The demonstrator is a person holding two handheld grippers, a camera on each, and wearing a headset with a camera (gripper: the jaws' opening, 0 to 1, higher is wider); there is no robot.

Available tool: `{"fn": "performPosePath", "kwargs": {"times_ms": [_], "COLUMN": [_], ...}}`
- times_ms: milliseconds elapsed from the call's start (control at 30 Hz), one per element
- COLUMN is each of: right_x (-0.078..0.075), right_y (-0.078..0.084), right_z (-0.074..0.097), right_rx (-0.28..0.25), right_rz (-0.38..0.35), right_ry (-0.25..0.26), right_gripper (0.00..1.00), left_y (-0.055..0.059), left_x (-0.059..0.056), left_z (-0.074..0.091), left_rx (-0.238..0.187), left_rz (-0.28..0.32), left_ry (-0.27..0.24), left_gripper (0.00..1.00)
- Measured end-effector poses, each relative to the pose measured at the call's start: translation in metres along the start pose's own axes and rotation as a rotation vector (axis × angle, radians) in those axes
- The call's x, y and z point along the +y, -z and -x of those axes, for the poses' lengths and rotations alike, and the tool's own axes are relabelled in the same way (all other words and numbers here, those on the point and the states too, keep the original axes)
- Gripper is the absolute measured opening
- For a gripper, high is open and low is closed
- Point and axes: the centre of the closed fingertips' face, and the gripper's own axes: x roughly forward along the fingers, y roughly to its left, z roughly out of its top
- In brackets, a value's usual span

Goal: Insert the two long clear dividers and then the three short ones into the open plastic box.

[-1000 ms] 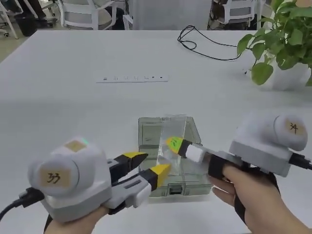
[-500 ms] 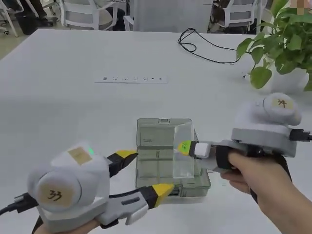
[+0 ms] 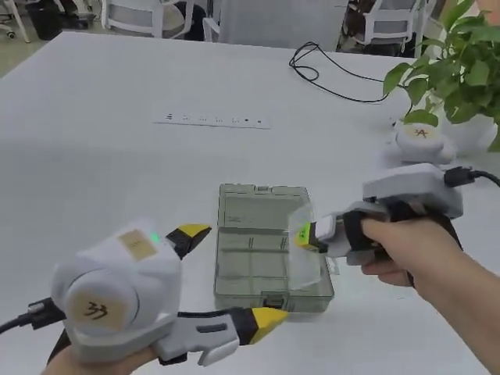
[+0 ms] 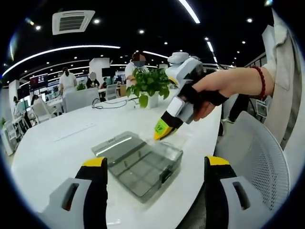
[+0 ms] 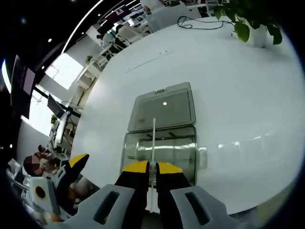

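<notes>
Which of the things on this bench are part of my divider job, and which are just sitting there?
For the job:
box, lid open
divider, clear, pinched in the right gripper over the box
left gripper, open

Lying about:
potted plant
black cable
thin strip farther back, too small to tell what it is

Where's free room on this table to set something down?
Bare: left of the plastic box, and between it and the pale strip. Crowded: right of the box, where the right tool holds a divider; plant and cable beyond.
</notes>
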Motion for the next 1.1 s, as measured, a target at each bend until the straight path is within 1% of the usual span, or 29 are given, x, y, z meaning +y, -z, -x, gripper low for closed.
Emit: {"fn": "performPosePath", "kwargs": {"times_ms": [67, 133, 167, 200, 267, 367, 400, 533, 600, 633, 700, 733, 867, 933, 1100], "right_x": [-0.001, -0.002, -0.003, -0.003, -0.006, -0.009, -0.015, -0.018, -0.018, -0.018, -0.022, -0.024, -0.023, -0.025, -0.024], "right_y": [0.001, 0.001, 0.003, 0.003, 0.006, 0.007, 0.006, 0.011, 0.012, 0.012, 0.009, 0.007, 0.01, 0.007, 0.011], "right_z": [-0.002, -0.003, -0.005, -0.006, -0.009, -0.014, -0.018, -0.022, -0.023, -0.024, -0.026, -0.027, -0.03, -0.033, -0.034], "right_rx": [0.026, 0.039, 0.058, 0.062, 0.089, 0.108, 0.113, 0.143, 0.146, 0.153, 0.16, 0.159, 0.173, 0.176, 0.185], "right_rz": [-0.008, -0.02, -0.032, -0.036, -0.039, -0.049, -0.049, -0.074, -0.086, -0.104, -0.115, -0.118, -0.128, -0.133, -0.141], "right_ry": [0.012, 0.016, 0.02, 0.023, 0.039, 0.043, 0.043, 0.057, 0.052, 0.047, 0.052, 0.052, 0.049, 0.05, 0.053], "right_gripper": [0.06, 0.06, 0.06, 0.06, 0.06, 0.06, 0.06, 0.06, 0.06, 0.06, 0.06, 0.06, 0.06, 0.06, 0.06], "left_y": [0.0, 0.001, 0.001, 0.001, 0.001, 0.002, 0.002, 0.002, 0.002, 0.003, 0.004, 0.004, 0.006, 0.007, 0.007], "left_x": [0.0, 0.0, 0.001, 0.001, 0.001, 0.001, 0.0, -0.001, 0.0, 0.0, 0.001, 0.001, 0.002, 0.003, 0.005], "left_z": [0.0, -0.001, -0.001, -0.001, -0.002, -0.002, -0.002, -0.003, -0.003, -0.003, -0.003, -0.004, -0.004, -0.004, -0.003], "left_rx": [0.002, 0.002, 0.002, 0.003, 0.004, 0.008, 0.007, 0.005, 0.005, 0.006, 0.007, 0.008, 0.014, 0.016, 0.015], "left_rz": [-0.006, -0.005, -0.005, -0.005, -0.009, -0.018, -0.02, -0.018, -0.013, -0.011, -0.006, -0.005, -0.004, 0.0, 0.005], "left_ry": [0.001, 0.001, 0.0, -0.001, 0.001, 0.004, 0.008, 0.014, 0.013, 0.013, 0.01, 0.01, 0.006, 0.005, 0.001], "left_gripper": [0.88, 0.9, 0.92, 0.93, 0.96, 1.0, 1.0, 1.0, 1.0, 1.0, 1.0, 1.0, 1.0, 0.99, 0.98]}}
